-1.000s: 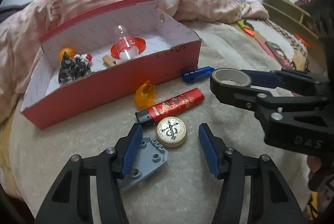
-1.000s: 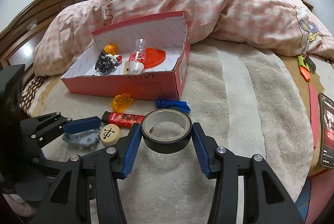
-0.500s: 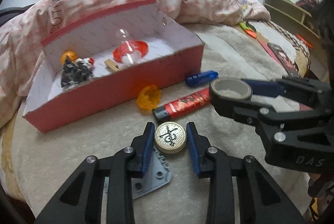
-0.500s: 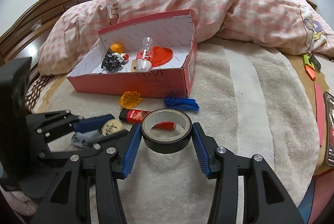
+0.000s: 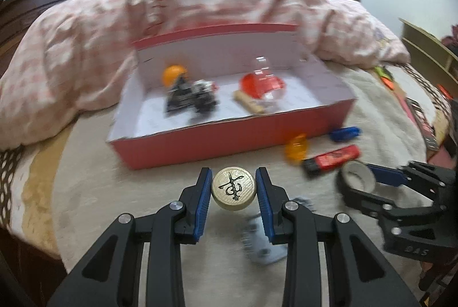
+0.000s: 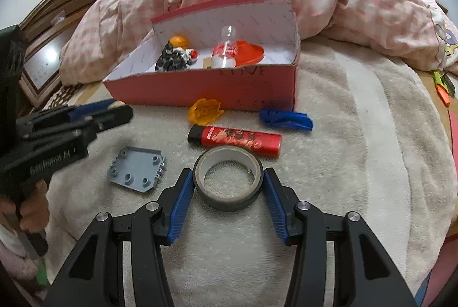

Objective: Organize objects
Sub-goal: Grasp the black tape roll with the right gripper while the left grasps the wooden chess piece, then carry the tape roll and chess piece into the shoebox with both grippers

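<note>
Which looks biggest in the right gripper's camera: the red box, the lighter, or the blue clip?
1. Red box, biggest by far.
2. Lighter.
3. Blue clip, smallest.
The lighter is slightly nearer, but looks clearly longer.

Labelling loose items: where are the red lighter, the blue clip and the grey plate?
red lighter [image 6: 240, 138], right wrist view, printed body.
blue clip [image 6: 286, 120], right wrist view, middle.
grey plate [image 6: 137, 169], right wrist view, flat face.

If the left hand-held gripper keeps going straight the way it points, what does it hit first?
Probably the red front wall of the open box. The left hand-held gripper, shut on the round game piece, points at that wall; how high it rides is unclear, so it may pass over.
</note>
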